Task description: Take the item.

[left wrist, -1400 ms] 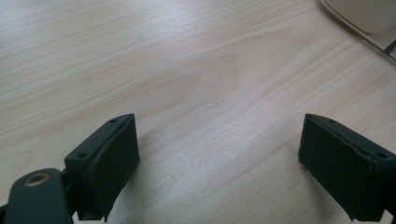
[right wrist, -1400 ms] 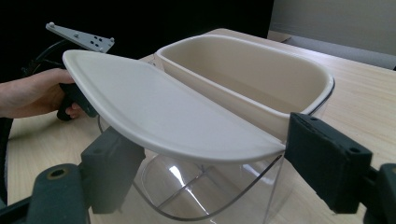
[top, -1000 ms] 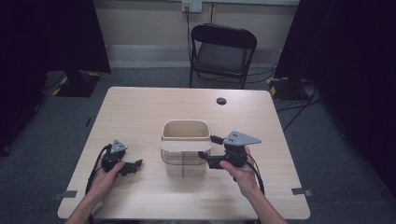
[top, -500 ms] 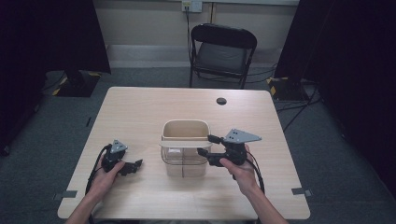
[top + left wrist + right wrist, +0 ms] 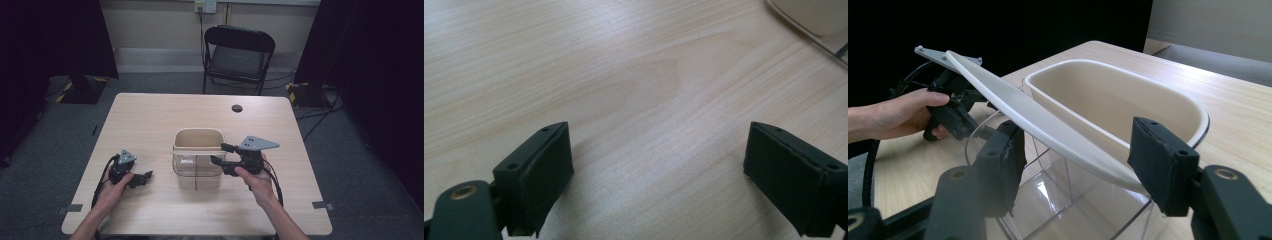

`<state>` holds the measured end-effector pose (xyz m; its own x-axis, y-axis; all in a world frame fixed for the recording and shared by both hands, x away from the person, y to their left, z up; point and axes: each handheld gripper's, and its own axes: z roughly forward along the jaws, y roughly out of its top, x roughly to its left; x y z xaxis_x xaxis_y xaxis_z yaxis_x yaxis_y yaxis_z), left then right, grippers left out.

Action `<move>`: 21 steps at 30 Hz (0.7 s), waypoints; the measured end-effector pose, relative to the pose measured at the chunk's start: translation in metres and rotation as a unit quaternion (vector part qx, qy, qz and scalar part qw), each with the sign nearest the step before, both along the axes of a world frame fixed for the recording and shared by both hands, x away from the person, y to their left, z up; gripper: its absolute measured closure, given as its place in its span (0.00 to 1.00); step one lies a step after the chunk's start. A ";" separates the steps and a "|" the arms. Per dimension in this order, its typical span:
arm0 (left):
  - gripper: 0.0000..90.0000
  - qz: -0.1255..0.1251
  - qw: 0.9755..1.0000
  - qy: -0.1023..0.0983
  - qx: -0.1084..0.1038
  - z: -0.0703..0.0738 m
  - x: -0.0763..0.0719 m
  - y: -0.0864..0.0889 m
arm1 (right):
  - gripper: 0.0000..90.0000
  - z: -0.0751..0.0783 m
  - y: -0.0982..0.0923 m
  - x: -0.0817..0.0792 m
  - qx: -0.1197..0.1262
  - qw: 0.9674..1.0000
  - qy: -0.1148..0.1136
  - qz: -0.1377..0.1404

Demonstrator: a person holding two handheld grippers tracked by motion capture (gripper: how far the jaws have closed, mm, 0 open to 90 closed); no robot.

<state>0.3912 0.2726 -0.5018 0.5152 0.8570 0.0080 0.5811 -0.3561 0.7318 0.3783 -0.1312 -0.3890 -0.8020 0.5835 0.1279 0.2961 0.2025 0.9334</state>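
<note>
1. My right gripper (image 5: pixel 1075 165) has just been closing its jaws around the cream handle (image 5: pixel 1048 125) of the container (image 5: pixel 198 160). From the right gripper view the handle runs slantwise through the gap and its near end passes behind the right pad, so I cannot tell whether both pads press on it; the left pad looks to be touching its underside.

2. My left gripper (image 5: pixel 659 170) stands wide open with nothing between its jaws, only bare wood of the table (image 5: pixel 150 115) beneath. A cream corner, cut off at the top right of the left gripper view, I take for the container's edge.

3. The container sits near the middle of the table, between my two grippers: a clear tub with a cream insert (image 5: pixel 1128 100) seated in its top. The insert looks empty (its floor is partly hidden by the handle). Something pale shows through the clear wall in the high view, too blurred to name.

4. My right hand (image 5: pixel 255 175) holds its gripper level, just right of the container. My left hand (image 5: pixel 117 182) rests low on the table, well apart from the container.

5. Farther off, a small dark disc (image 5: pixel 237 108) lies near the table's far edge, and a folding chair (image 5: pixel 239 55) stands beyond.
</note>
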 end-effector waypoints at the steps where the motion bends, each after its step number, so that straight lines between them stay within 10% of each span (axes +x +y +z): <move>1: 0.13 0.000 1.000 0.000 0.000 0.000 0.000 0.000 | 0.45 0.000 0.000 0.000 0.001 1.000 -0.001 0.001; 21: 0.13 0.000 1.000 0.000 0.000 0.000 0.000 0.000 | 0.48 0.001 0.002 0.003 0.005 1.000 0.004 -0.001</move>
<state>0.3912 0.2726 -0.5018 0.5151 0.8571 0.0081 0.5810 -0.3561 0.7319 0.3812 -0.1287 -0.3878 -0.8001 0.5834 0.1398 0.3031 0.1920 0.9334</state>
